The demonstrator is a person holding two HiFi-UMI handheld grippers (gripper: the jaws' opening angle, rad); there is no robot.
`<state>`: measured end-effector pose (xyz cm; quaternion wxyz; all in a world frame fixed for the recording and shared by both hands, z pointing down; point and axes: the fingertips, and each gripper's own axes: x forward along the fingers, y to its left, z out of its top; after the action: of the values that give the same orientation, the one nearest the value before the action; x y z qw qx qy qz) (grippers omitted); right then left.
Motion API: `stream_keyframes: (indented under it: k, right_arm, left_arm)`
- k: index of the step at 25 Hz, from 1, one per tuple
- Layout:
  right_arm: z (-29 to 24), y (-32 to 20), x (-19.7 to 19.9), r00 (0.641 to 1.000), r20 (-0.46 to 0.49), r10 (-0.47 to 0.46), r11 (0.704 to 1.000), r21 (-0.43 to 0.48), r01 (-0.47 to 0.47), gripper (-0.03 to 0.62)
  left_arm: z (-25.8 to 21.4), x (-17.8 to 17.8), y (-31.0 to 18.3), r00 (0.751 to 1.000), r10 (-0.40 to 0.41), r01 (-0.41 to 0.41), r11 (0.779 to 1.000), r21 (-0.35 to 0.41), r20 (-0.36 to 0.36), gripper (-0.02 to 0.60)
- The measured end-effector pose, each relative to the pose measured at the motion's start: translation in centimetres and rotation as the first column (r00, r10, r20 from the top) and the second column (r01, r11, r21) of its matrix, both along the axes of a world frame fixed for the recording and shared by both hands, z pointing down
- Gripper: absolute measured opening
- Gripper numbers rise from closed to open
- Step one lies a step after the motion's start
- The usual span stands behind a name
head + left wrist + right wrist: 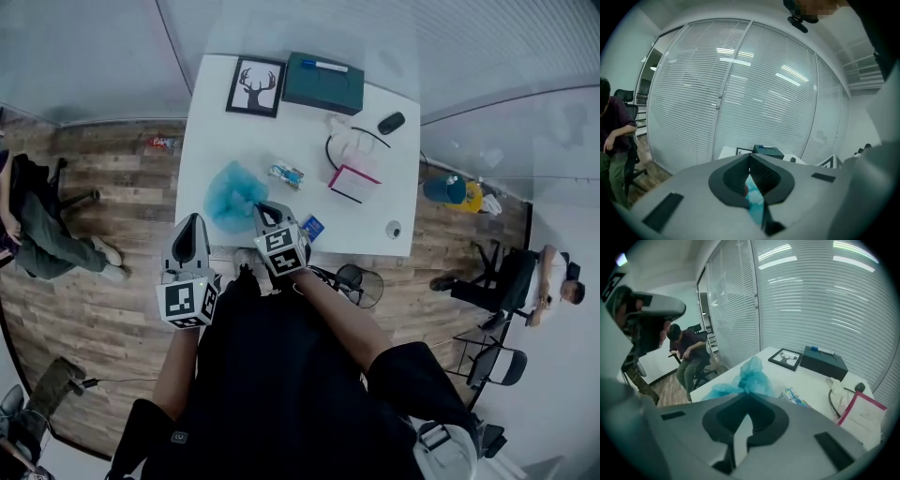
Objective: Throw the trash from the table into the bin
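- While both grippers hang over the near edge of the surface [211, 112], the crumpled blue bag [232, 195] lies on its near left part, between the two;
- right gripper [267, 212]: fingers closed, tips right at the bag's right edge; whether a fold of film is pinched there I cannot tell;
- left gripper [192, 223]: fingers closed tip to tip, just beside the bag's left edge; teal shows through the gap behind the tips, but no grip is evident;
- the bag sits straight ahead of the right fingers and ahead and to the right of the left ones; the right hand looks nearer; the bag is a rumpled heap with no clear long axis;
- what looks like a mesh bin [361, 286] stands on the floor at the person's right, beside the surface's near edge; the carry would probably go rightward and down;
- a snack wrapper [287, 174] lies beyond the right gripper; a small blue packet [312, 227] lies just to its right.
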<state>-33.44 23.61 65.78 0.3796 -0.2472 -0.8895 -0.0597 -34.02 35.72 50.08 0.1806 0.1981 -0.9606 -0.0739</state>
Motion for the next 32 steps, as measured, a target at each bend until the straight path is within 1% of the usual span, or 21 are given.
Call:
stream_keyframes:
  k: [5,12,21,27,32]
  right_arm:
    - [-4.5,0.0,2.5,0.995,0.091,0.049,0.998,-0.040,-0.045,0.009]
    - [-9.9,-0.4,5.7,0.972,0.207,0.114,0.992,-0.070,-0.102,0.009]
    - [-13.6,-2.4,10.4,0.938,0.325,0.117,0.993,-0.065,-0.101,0.009]
    - [-15.3,-4.8,13.9,0.920,0.366,0.138,0.989,-0.105,-0.107,0.009]
    - [-16.7,-6.9,18.0,0.905,0.391,0.168,0.982,-0.150,-0.118,0.009]
  left_arm:
    - [-0.8,1.7,0.8,0.997,0.053,-0.053,0.999,-0.005,0.050,0.006]
    - [-1.2,4.3,0.4,0.989,0.132,-0.133,0.991,0.014,0.068,0.006]
    - [-2.5,8.7,-2.9,0.979,0.184,-0.188,0.982,0.036,0.090,0.006]
    - [-3.5,12.2,-6.3,0.970,0.217,-0.220,0.976,0.007,0.113,0.006]
    - [-4.0,16.7,-8.9,0.965,0.239,-0.240,0.971,-0.006,0.106,0.006]
